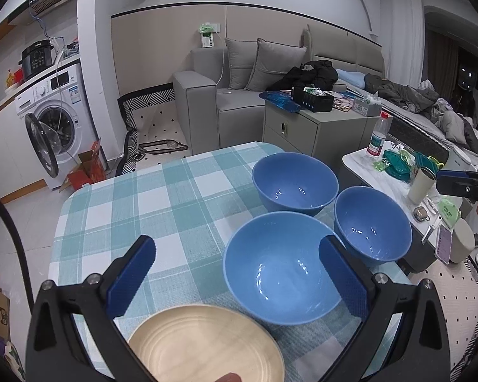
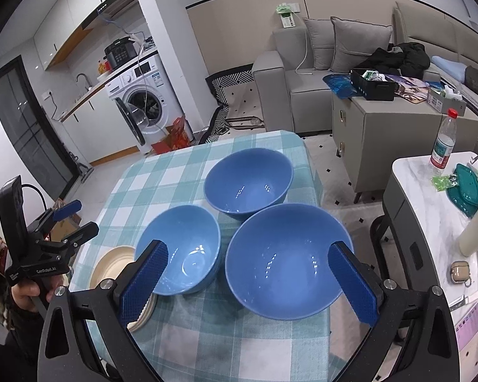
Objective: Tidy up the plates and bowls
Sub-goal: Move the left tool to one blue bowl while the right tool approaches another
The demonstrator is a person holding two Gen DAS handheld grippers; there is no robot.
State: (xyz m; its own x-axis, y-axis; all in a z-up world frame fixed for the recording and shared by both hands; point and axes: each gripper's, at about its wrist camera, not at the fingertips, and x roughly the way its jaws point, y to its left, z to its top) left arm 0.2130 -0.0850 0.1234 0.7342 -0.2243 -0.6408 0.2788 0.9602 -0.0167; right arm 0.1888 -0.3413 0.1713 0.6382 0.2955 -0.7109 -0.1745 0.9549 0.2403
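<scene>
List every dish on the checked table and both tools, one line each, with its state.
far bowl: upright, empty, standing alone.
left bowl: upright, empty, overlapping the plate's rim in the right wrist view.
right bowl: upright, empty, near the table's right edge.
beige plate: flat, empty.
left tool: open, holding nothing.
right tool: open, holding nothing.

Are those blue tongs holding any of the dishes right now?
No. Both the left tongs and right tongs are open and hold nothing; the three bowls and the plate sit on the table.
</scene>
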